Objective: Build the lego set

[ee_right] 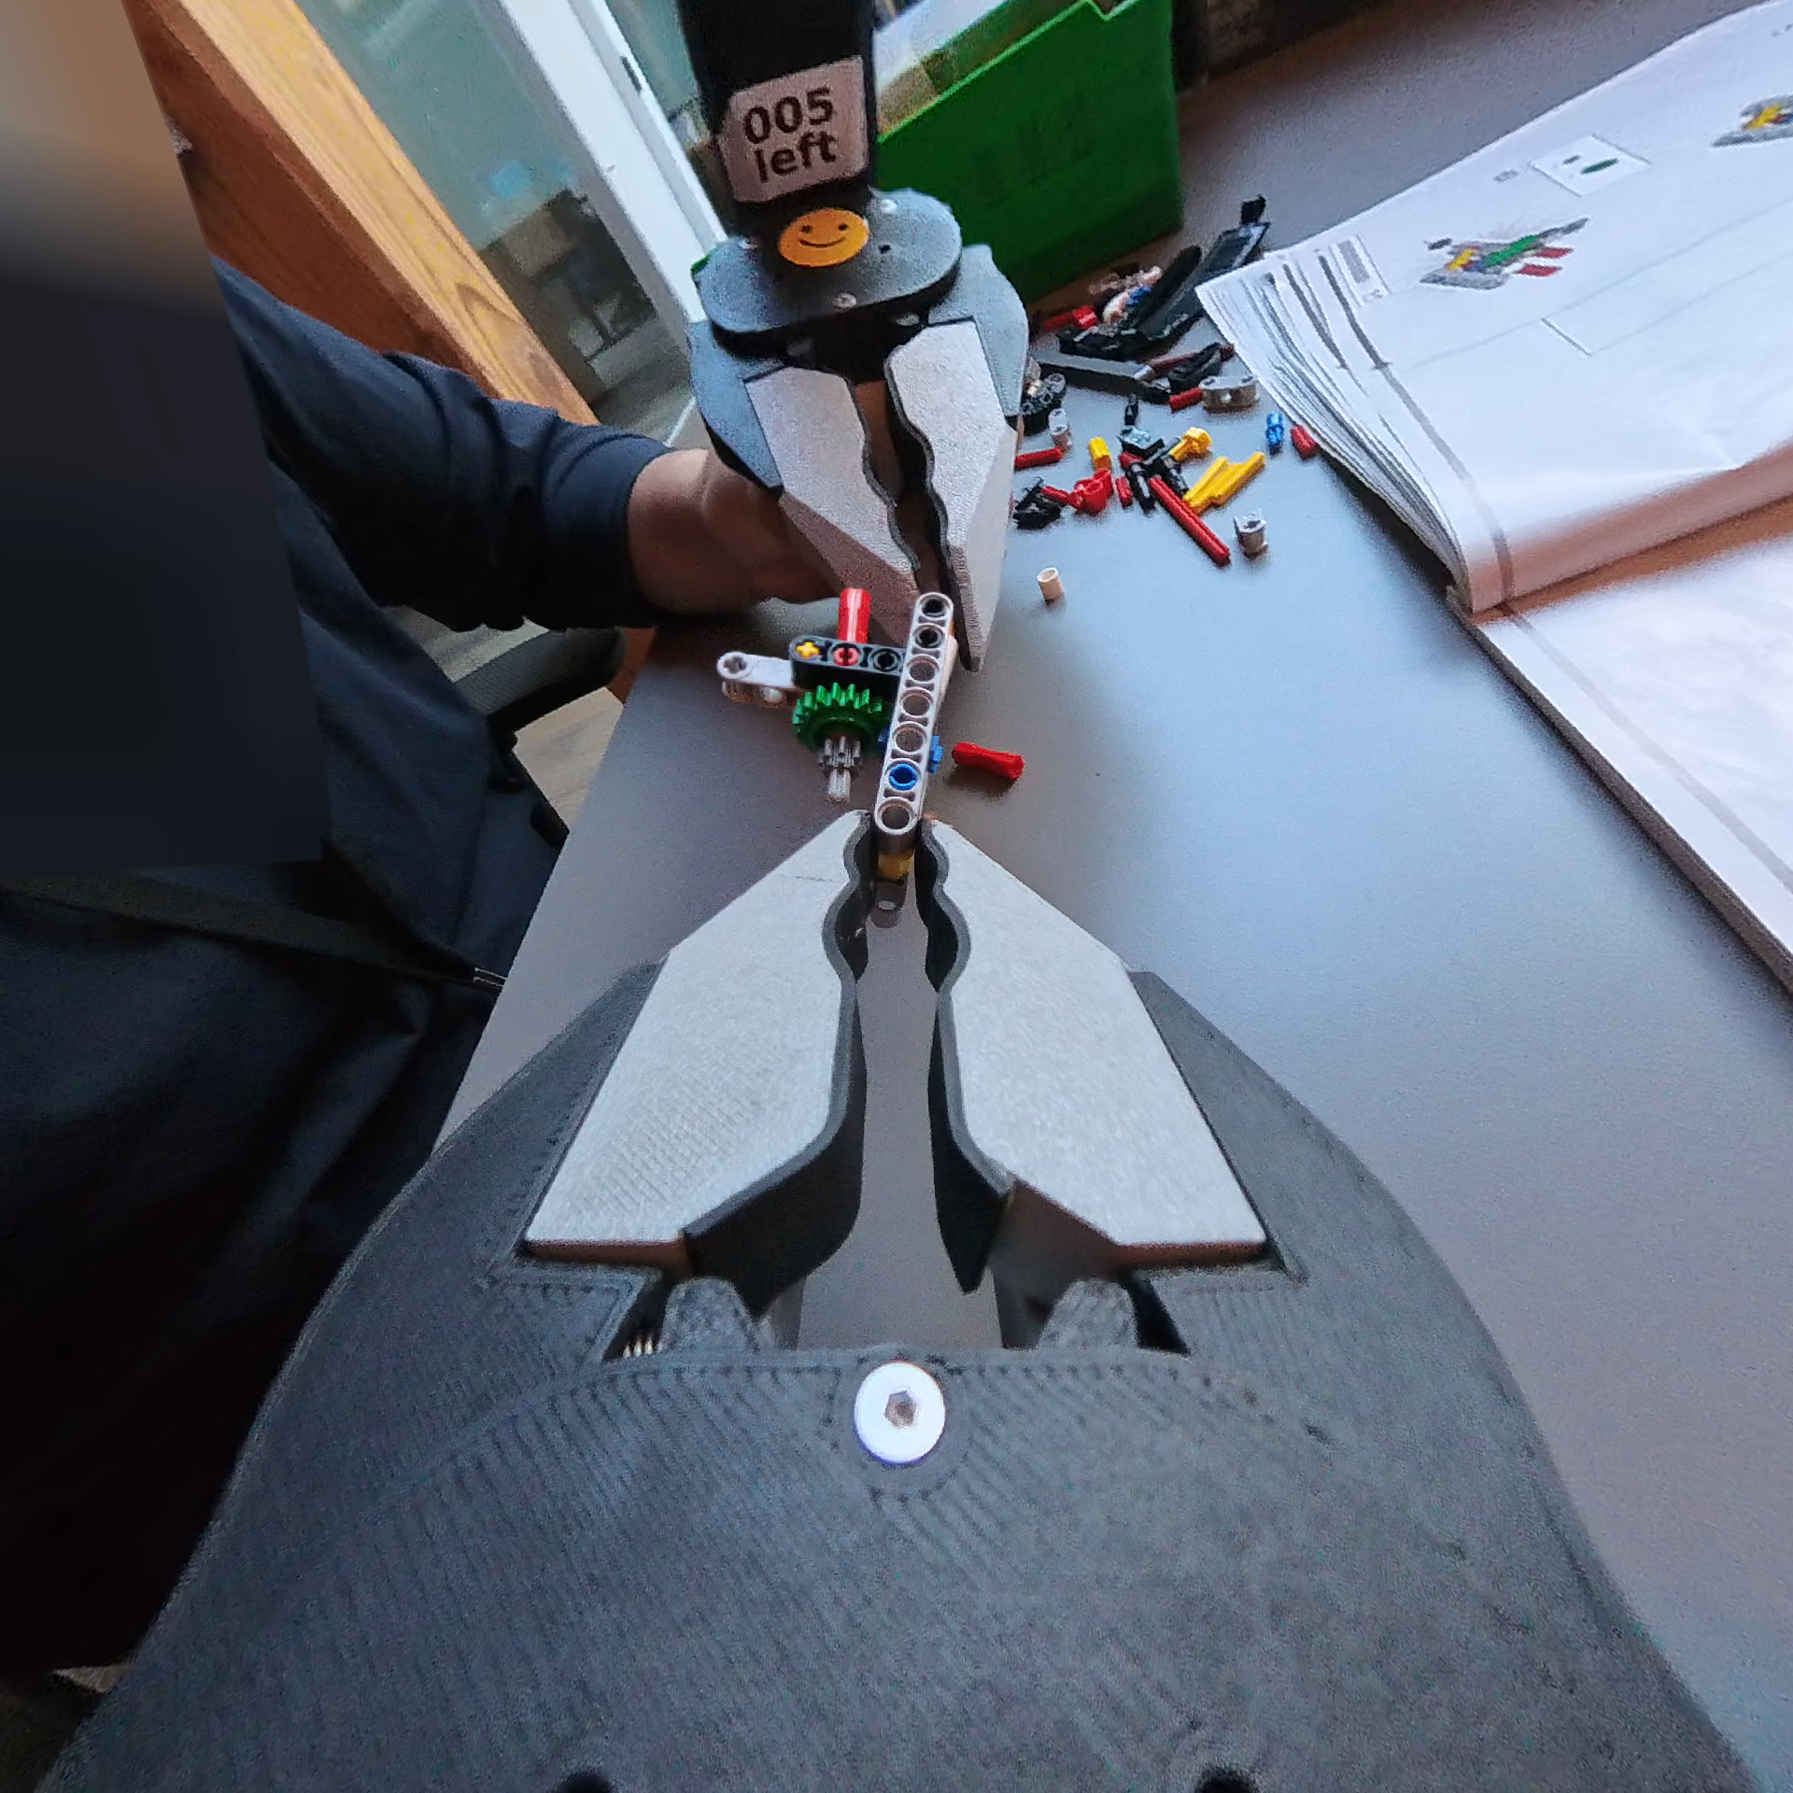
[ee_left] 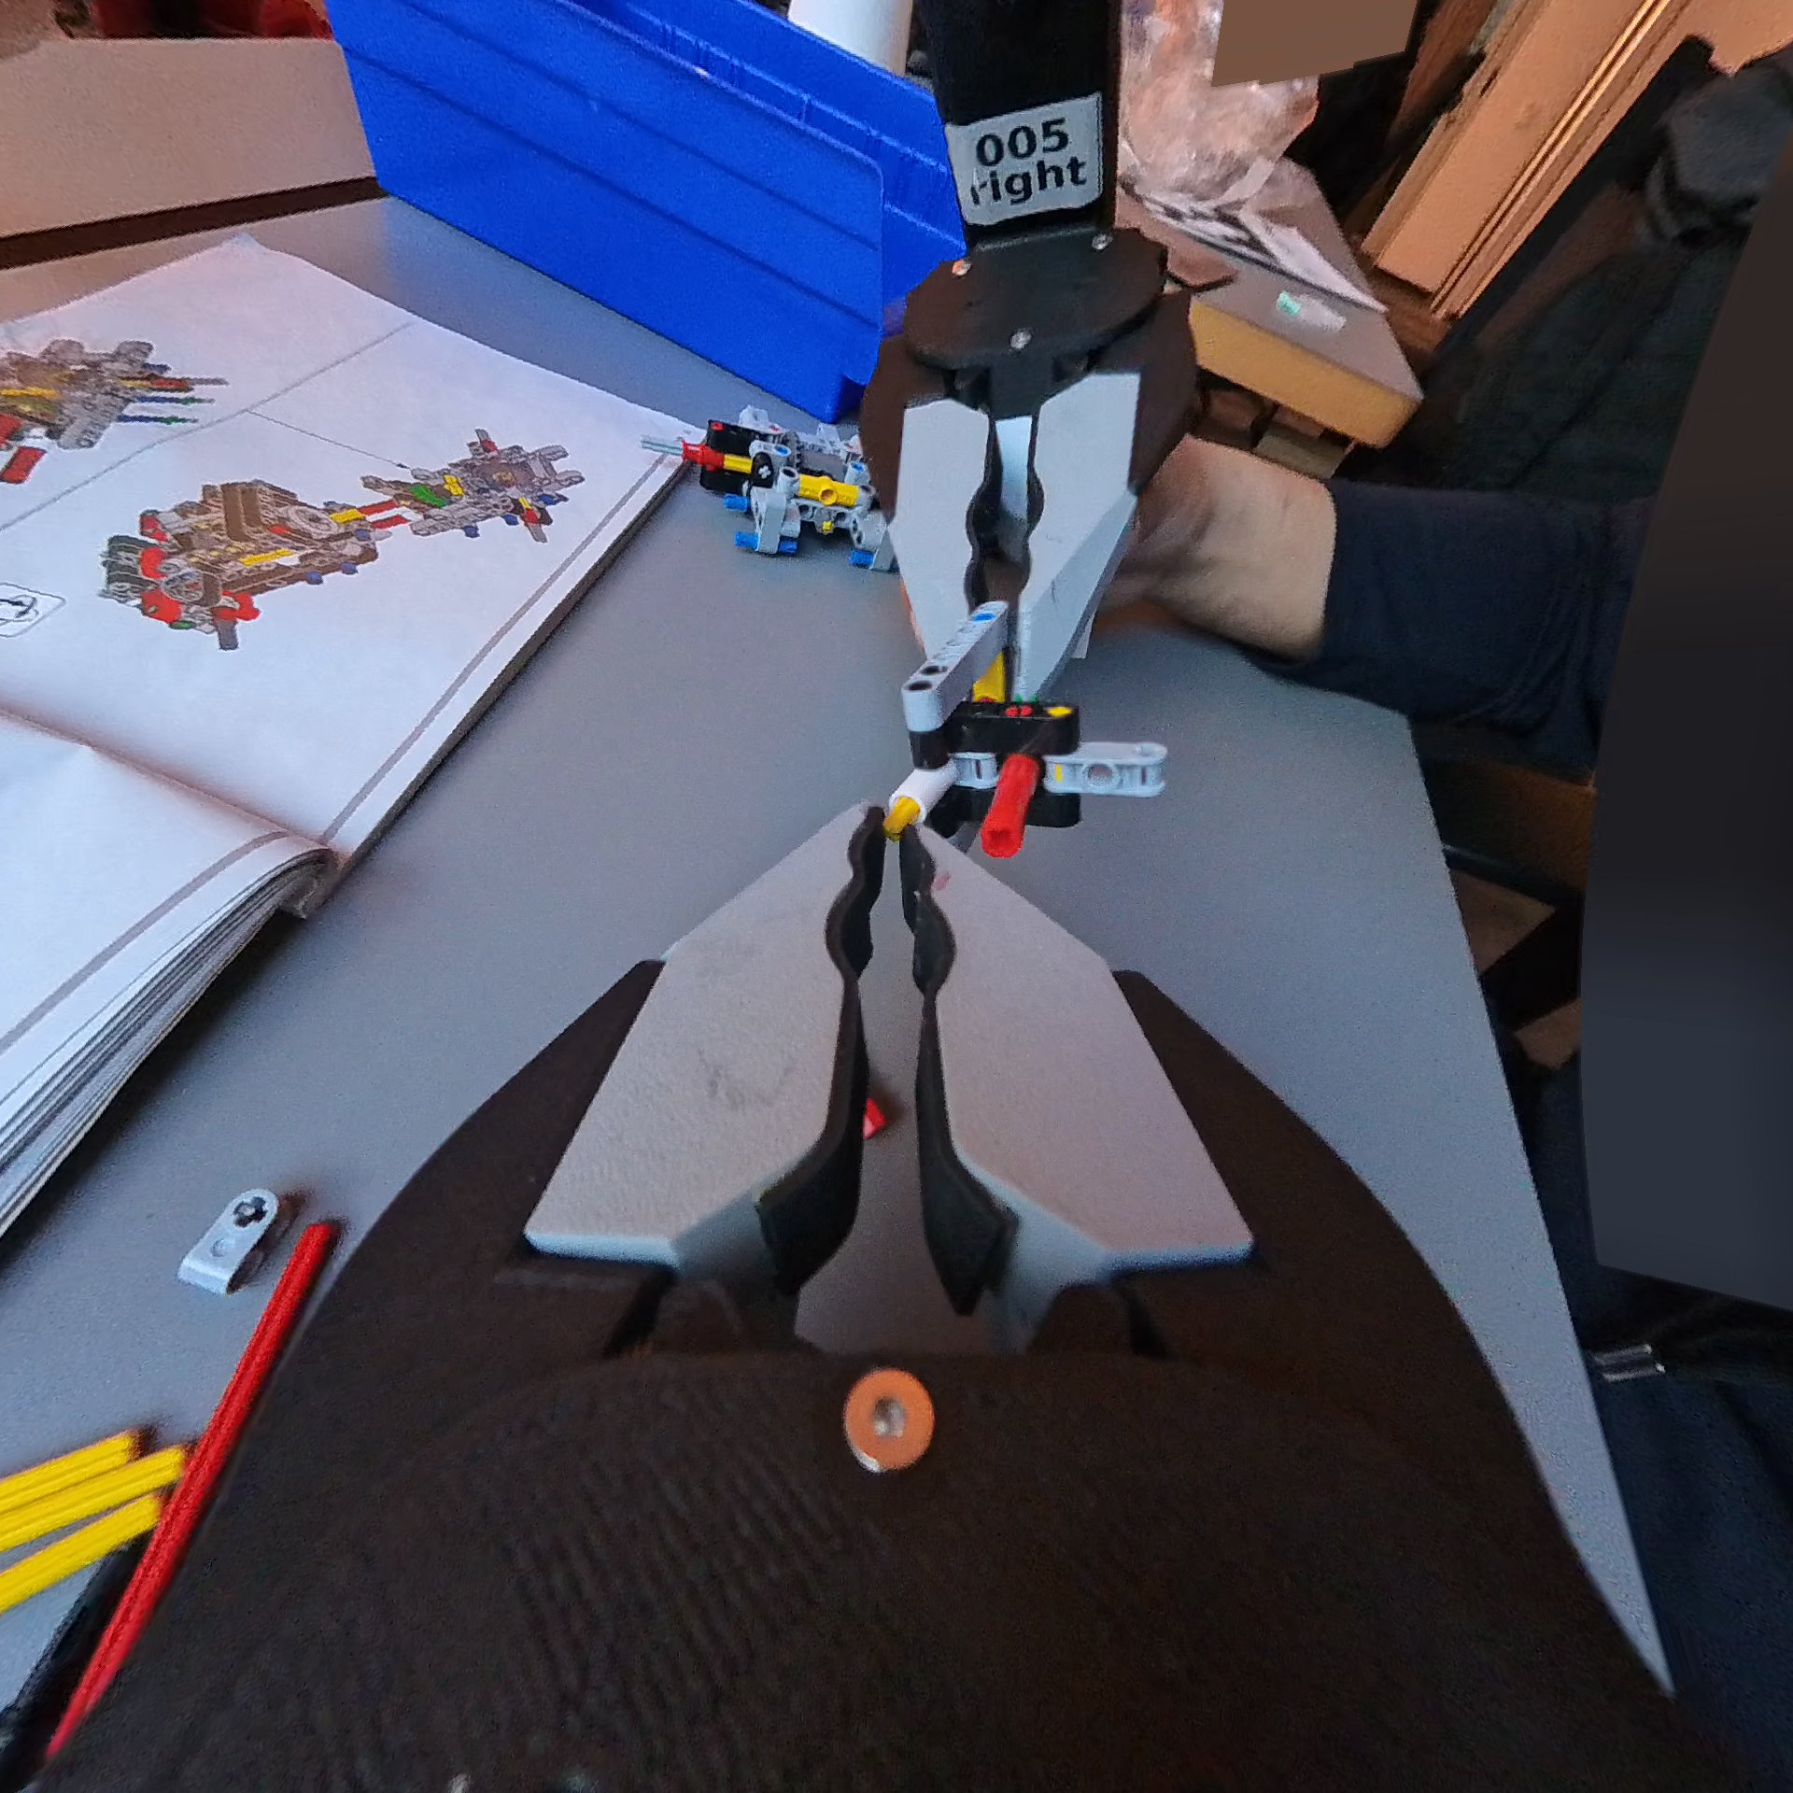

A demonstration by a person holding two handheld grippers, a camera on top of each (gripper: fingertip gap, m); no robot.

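Note:
A small brick assembly hangs in the air between my two grippers. It has a long grey holed beam (ee_right: 912, 718), a black short beam (ee_right: 844, 658), a green gear (ee_right: 836, 713), a red axle (ee_left: 1009, 810) and a grey lever (ee_left: 1106, 773). My right gripper (ee_right: 897, 836) is shut on the near end of the grey beam; it also shows in the left wrist view (ee_left: 1004, 652). My left gripper (ee_left: 891, 830) is closed at its tips on the end of a yellow axle (ee_left: 900, 813), which sticks out of a white sleeve (ee_left: 931, 784) on the assembly.
An open instruction book (ee_left: 291, 602) lies on the grey table (ee_left: 602, 776), with a blue bin (ee_left: 631, 194) and a second small assembly (ee_left: 805, 485) behind. Loose red (ee_left: 194, 1455) and yellow axles (ee_left: 78, 1504), a pile of parts (ee_right: 1145, 466), a red pin (ee_right: 988, 760) and a green bin (ee_right: 1048, 146) are nearby. About 4 cm separates my left fingertips from my right.

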